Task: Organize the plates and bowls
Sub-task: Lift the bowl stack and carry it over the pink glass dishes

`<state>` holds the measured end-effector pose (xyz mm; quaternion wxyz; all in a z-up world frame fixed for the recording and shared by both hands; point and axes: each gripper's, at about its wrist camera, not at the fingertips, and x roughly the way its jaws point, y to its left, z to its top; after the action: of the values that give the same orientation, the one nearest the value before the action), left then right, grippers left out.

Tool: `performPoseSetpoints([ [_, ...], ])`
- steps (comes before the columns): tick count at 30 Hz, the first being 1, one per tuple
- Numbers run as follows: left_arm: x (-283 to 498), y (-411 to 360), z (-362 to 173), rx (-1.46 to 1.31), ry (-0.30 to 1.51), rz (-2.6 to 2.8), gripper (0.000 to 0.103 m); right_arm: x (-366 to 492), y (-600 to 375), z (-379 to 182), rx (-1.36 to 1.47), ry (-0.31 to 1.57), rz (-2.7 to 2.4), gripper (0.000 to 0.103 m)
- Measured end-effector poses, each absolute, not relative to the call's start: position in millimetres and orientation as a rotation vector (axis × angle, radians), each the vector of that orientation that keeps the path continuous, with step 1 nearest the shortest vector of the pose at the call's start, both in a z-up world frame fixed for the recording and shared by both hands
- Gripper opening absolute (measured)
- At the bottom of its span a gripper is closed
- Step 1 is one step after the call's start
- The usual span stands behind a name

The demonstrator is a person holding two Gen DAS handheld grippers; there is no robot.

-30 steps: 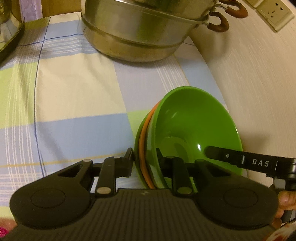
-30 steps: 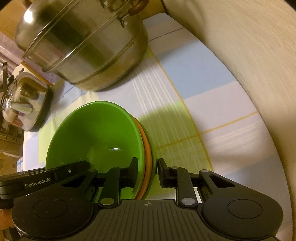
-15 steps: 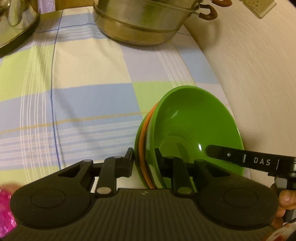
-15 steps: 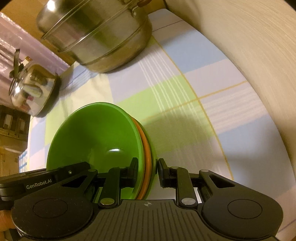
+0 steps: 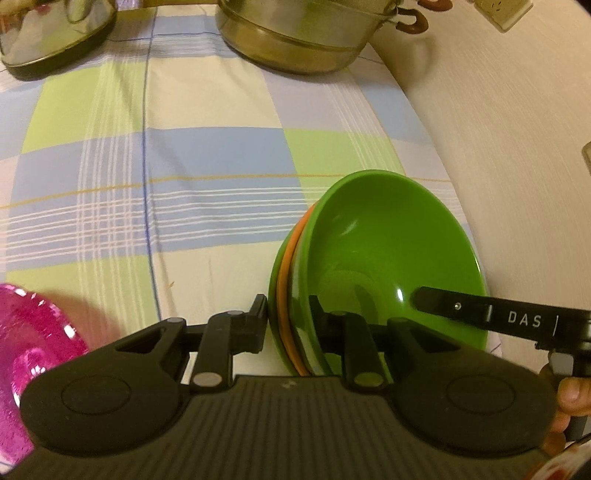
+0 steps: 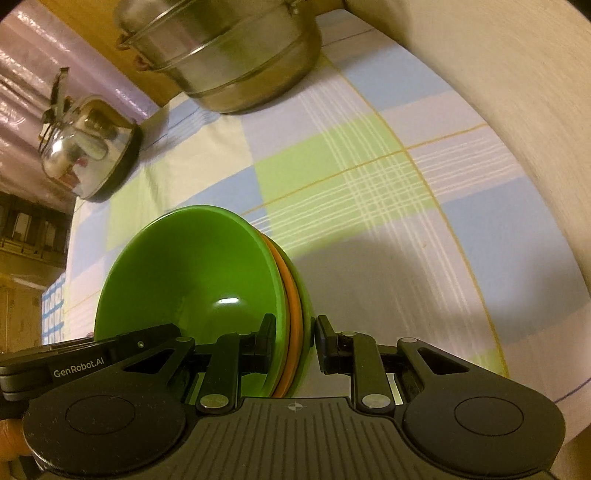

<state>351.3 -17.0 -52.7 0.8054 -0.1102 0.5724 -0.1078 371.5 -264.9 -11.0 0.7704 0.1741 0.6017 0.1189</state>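
Your left tool (image 5: 289, 322) and right tool (image 6: 294, 341) each clamp the bowl stack's (image 5: 384, 258) rim. You hold it above the checked worktop (image 5: 184, 166).

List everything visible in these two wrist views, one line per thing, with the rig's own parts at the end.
bowl stack: three nested, green, orange, green, held tilted above the cloth between both grippers.
steamer pot: one, steel, brown handles, far end of the table.
kettle: one, shiny steel, far left.
pink glass dish: one, magenta, near left edge of the left wrist view, blurred.
tablecloth: one, blue, green and cream check, covers the table.
wall socket: one, white, on the wall at right.
left gripper: black, clamped on the stack's rims.
right gripper: black, clamped on the rims opposite.
person's fingers: partly seen on the right gripper's handle.
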Motion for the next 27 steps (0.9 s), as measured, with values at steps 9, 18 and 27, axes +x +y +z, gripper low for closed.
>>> performPoseSetpoints([
  [9, 326, 22, -14, -0.254, 1.169, -0.177, 0.019, 357, -223, 24, 0.342, 1.267, 0.323, 0.022],
  [18, 291, 86, 23, -0.266, 1.117, -0.096, 0.019, 340, -159, 51, 0.324, 1.242, 0.413, 0.022],
  [27, 260, 157, 37, -0.275, 1.109, -0.014, 0.018, 317, -84, 51, 0.308, 1.262, 0.496, 0.022],
])
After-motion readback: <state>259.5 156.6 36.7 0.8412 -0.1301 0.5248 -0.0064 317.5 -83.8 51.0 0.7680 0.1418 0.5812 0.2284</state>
